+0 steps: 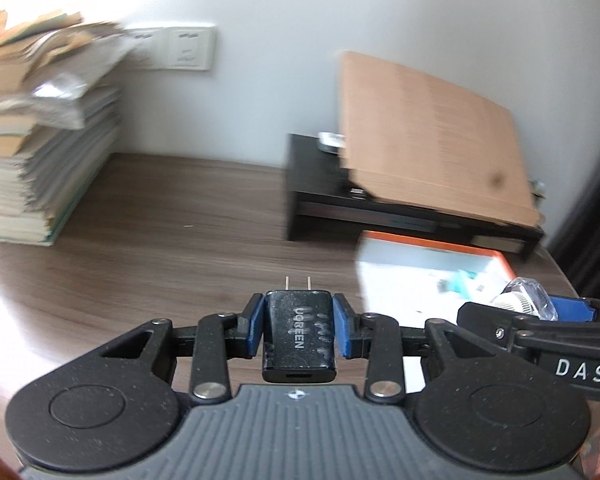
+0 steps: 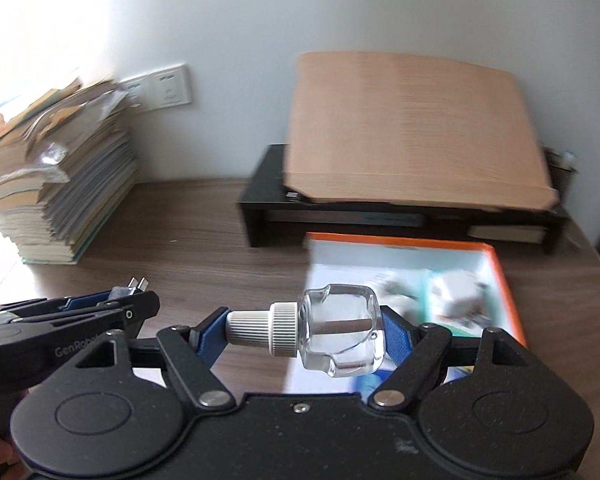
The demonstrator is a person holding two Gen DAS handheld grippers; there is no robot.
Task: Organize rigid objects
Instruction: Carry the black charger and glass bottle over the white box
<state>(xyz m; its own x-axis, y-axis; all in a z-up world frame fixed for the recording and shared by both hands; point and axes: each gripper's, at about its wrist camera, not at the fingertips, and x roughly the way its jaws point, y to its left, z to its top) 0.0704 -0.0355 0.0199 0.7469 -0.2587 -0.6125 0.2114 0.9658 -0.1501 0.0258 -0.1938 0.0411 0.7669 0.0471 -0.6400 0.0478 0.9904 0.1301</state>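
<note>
My left gripper (image 1: 299, 326) is shut on a black UGREEN charger (image 1: 299, 334), its two prongs pointing forward, held above the wooden desk (image 1: 160, 232). My right gripper (image 2: 304, 334) is shut on a small clear glass bottle (image 2: 340, 332) with a white ribbed cap, lying sideways between the blue pads. The bottle also shows in the left wrist view (image 1: 524, 296), at the right. An orange-rimmed box (image 2: 496, 264) lies just ahead of the right gripper, with a white charger (image 2: 458, 296) inside. The left gripper shows in the right wrist view (image 2: 132, 292), at the left.
A black monitor stand (image 2: 260, 208) at the back carries a tilted brown cardboard sheet (image 2: 412, 132). A tall stack of books and papers (image 2: 60, 184) stands at the back left, below wall sockets (image 2: 168, 88). A dark curtain (image 1: 596, 220) hangs at the right.
</note>
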